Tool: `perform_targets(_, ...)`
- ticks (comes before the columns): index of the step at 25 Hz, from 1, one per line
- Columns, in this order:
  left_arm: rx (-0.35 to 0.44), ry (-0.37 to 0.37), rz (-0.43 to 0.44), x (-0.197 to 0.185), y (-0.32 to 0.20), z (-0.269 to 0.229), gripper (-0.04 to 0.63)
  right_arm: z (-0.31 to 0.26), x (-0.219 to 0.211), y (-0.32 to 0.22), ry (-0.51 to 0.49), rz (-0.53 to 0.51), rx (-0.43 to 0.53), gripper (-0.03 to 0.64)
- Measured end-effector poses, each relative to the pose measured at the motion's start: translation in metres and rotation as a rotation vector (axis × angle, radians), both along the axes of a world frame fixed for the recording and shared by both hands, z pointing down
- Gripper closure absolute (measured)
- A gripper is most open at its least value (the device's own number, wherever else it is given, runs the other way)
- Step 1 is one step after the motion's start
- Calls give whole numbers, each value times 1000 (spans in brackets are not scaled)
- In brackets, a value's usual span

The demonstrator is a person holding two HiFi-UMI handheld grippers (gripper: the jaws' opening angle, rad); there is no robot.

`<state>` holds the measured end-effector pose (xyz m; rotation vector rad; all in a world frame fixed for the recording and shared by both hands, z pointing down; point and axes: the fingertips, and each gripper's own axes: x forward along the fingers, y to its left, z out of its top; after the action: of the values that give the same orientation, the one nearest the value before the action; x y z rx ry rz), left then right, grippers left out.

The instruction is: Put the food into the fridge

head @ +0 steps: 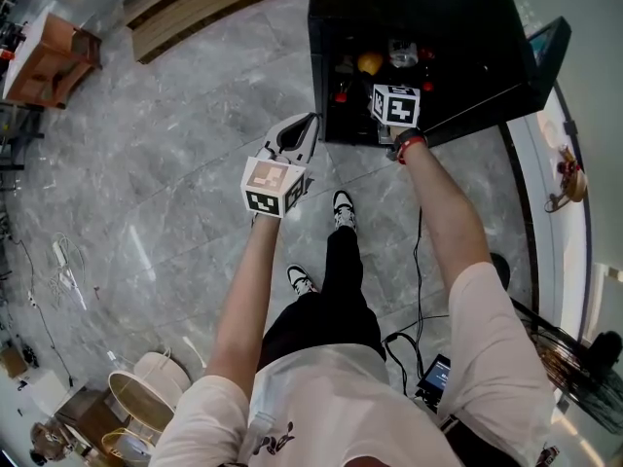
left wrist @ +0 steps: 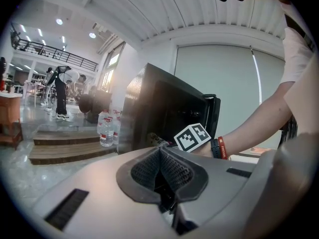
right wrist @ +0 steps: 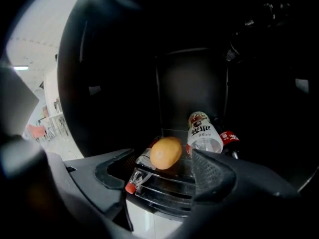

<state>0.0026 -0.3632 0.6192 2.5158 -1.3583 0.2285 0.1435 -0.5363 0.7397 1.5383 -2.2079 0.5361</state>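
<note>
A small black fridge (head: 428, 17) stands open on the grey floor. On its wire shelf (right wrist: 164, 185) lies a round yellow-brown food item (right wrist: 166, 153), which shows yellow in the head view (head: 369, 63). My right gripper (right wrist: 162, 169) is at the fridge mouth with its jaws spread wide. The food rests free just beyond them, touched by neither pad. My left gripper (head: 308, 123) hangs over the floor left of the fridge, shut (left wrist: 160, 156) and empty.
On the shelf lie a clear bottle with a red-white label (right wrist: 202, 133), a cola bottle (right wrist: 230, 137) and a red-capped bottle (right wrist: 135, 176). The fridge door (head: 545, 52) swings out to the right. Water bottles (left wrist: 105, 131) stand on wooden steps. A cable and a phone (head: 435, 376) lie by my feet.
</note>
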Motion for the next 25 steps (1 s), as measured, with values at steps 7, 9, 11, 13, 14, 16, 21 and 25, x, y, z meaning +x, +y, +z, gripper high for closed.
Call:
perform_targets(7,2,-11,5,-2,14,-21,577,-22,10,31,23,15,-46,286)
perform_targets(9,3,-11,5,-3,19,-27,577,-29,10,43,35,12,-56,295)
perform_targets(11,6,-10,6,-3,22,-34,577,-34,8,54,33,3,-72,301)
perform_targets(13,11,-10,9,-4,27,-44,577,-39,7,67,23,-6,-96,305)
perform_targets(14,13,-11,13,-3,29,-48,577,-44,8,75,27,-2,-109,313)
perform_targets(16,14,-17,18,-3,36,-56,577,-54,10,90,38,6,-126,329)
perform_targets(21,9,-10,3,-8,51,-74,577,-75,12,124,59,9,-163,359)
perform_targets(25,-1,-13,0,-13,66,-85,577,-90,8,150,68,-13,-195,388)
